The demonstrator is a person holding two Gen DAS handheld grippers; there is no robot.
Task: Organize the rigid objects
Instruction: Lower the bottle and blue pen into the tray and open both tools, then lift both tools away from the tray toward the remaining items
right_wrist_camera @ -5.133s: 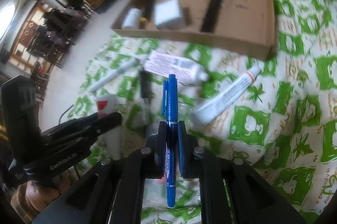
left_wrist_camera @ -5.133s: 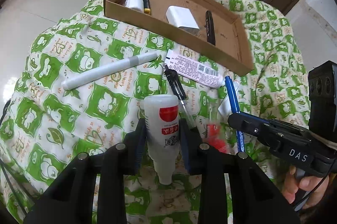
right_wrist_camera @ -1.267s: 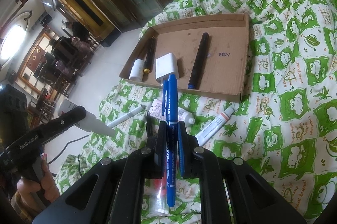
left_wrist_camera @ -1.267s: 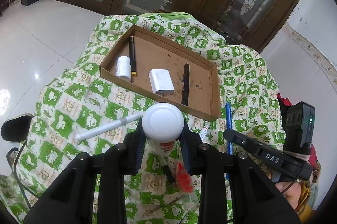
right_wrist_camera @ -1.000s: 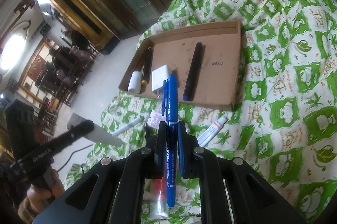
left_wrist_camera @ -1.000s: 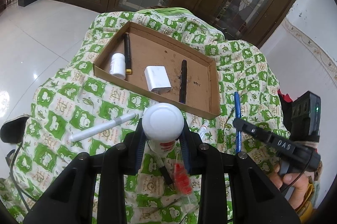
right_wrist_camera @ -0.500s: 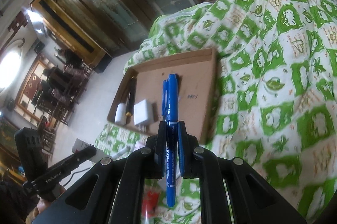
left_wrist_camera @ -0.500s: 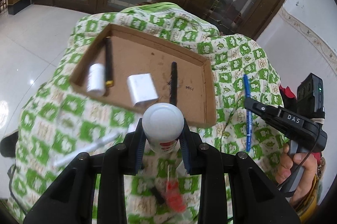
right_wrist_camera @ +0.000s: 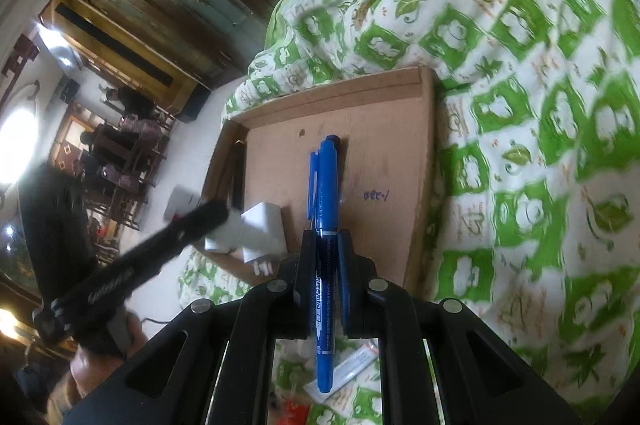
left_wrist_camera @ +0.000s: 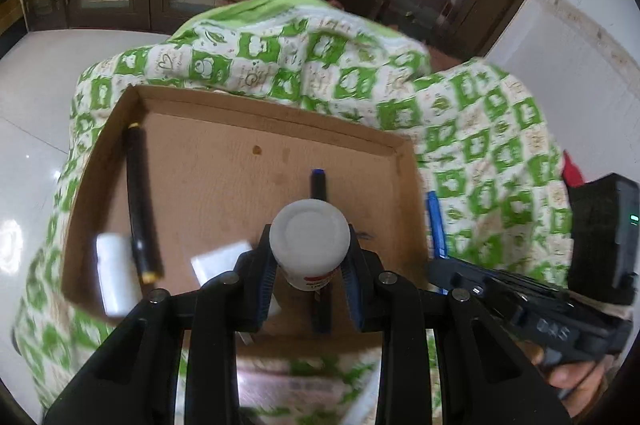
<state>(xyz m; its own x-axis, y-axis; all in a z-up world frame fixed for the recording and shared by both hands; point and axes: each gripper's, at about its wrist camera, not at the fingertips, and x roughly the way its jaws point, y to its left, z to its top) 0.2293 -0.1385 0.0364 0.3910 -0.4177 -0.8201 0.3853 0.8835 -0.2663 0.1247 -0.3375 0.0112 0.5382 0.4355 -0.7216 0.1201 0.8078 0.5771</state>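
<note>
Between the pads of the left gripper (left_wrist_camera: 310, 257) a white bottle (left_wrist_camera: 309, 239) is sitting clamped, its base end facing the camera, while the right gripper (right_wrist_camera: 326, 267) is pinching a blue marker (right_wrist_camera: 324, 245) lengthwise. Just beyond both sets of fingers the cardboard tray (left_wrist_camera: 240, 113) is lying on the green-checked cloth (right_wrist_camera: 540, 105) — already holding a black pen (left_wrist_camera: 138, 201), a white block (right_wrist_camera: 260, 229) and a small white bottle (left_wrist_camera: 114, 273). Risks: the round bottle is likely rolling once released and knocking the pen; the marker is hanging near the tray's right wall — it could be landing across the rim and sliding off.
</note>
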